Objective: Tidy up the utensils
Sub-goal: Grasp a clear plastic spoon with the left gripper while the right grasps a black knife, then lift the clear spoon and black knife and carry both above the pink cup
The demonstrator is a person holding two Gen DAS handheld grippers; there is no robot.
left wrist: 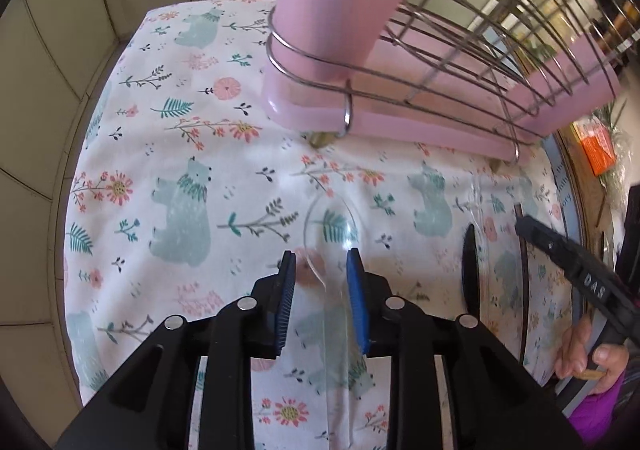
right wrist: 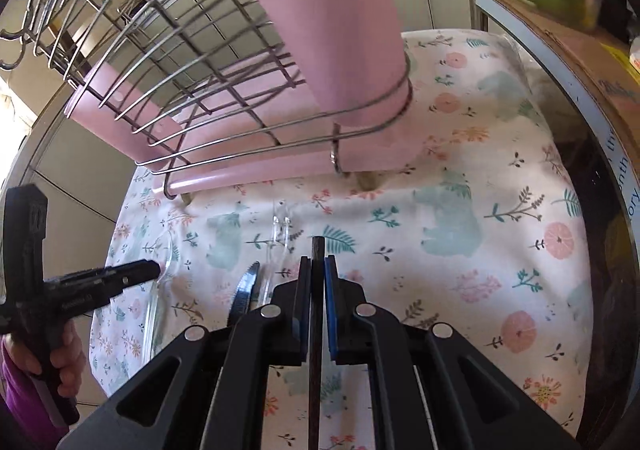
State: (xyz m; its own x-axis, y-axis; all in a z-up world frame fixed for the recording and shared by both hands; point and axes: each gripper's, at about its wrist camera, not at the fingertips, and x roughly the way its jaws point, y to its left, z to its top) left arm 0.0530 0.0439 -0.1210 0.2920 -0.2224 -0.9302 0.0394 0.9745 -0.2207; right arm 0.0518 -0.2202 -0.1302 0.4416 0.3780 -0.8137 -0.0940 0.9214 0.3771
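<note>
We are seeing a wire rack (right wrist: 192,62) standing at the far side of the cloth (right wrist: 460,274), a clear spoon (left wrist: 332,234), clear fork (right wrist: 280,238) and knife (right wrist: 244,286) lying before it, spoon leftmost, knife beside fork.

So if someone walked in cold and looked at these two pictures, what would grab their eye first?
Probably the pink rack with its wire basket, looming at the back of the bear-print cloth. Next, the right gripper shut on a thin dark stick, with a clear fork and a serrated knife just left of it. The left gripper straddles a clear spoon, jaws apart.
</note>
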